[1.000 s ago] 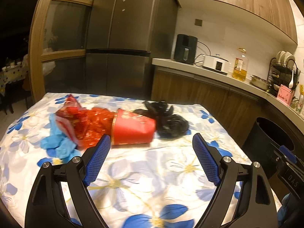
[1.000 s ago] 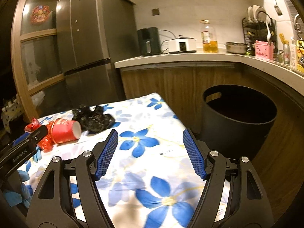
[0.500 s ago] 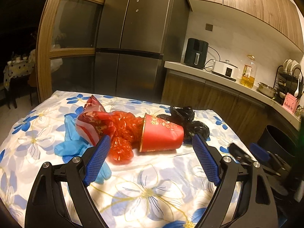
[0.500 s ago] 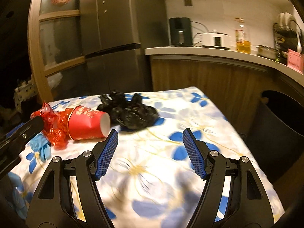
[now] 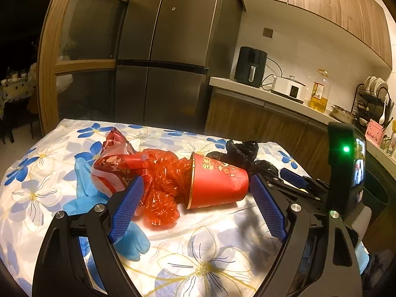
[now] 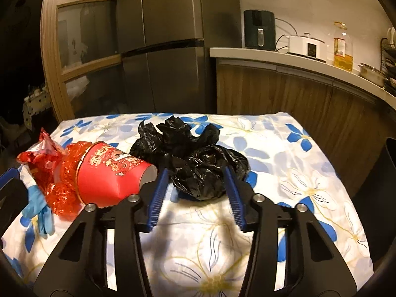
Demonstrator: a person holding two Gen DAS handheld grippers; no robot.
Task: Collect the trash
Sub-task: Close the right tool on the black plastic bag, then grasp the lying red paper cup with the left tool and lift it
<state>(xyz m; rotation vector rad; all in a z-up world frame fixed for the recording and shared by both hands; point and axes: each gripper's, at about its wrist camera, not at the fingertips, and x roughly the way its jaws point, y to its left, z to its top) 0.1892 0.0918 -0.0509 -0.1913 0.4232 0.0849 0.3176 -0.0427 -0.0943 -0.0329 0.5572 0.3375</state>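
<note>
A red paper cup [image 5: 217, 182] lies on its side on the flowered tablecloth [image 5: 210, 259], with crumpled red plastic [image 5: 165, 183], a red snack wrapper [image 5: 113, 163] and a blue glove [image 5: 99, 195] to its left. A crumpled black plastic bag [image 6: 195, 160] lies right of the cup [image 6: 111, 173]. My left gripper [image 5: 195, 193] is open, its fingers on either side of the cup and red plastic. My right gripper [image 6: 195, 180] is open, its fingertips on either side of the near part of the black bag. The right gripper also shows in the left wrist view [image 5: 297, 180].
A dark bin [image 6: 381, 185] stands off the table's right edge. A steel fridge [image 5: 168, 49] stands behind the table. A wooden counter [image 6: 297, 59] holds an air fryer, a cooker, an oil bottle and a pot.
Both grippers have moved forward toward the trash. The right gripper swung left from the bin to the black bag and its fingers have come closer together. The left gripper now straddles the cup.
</note>
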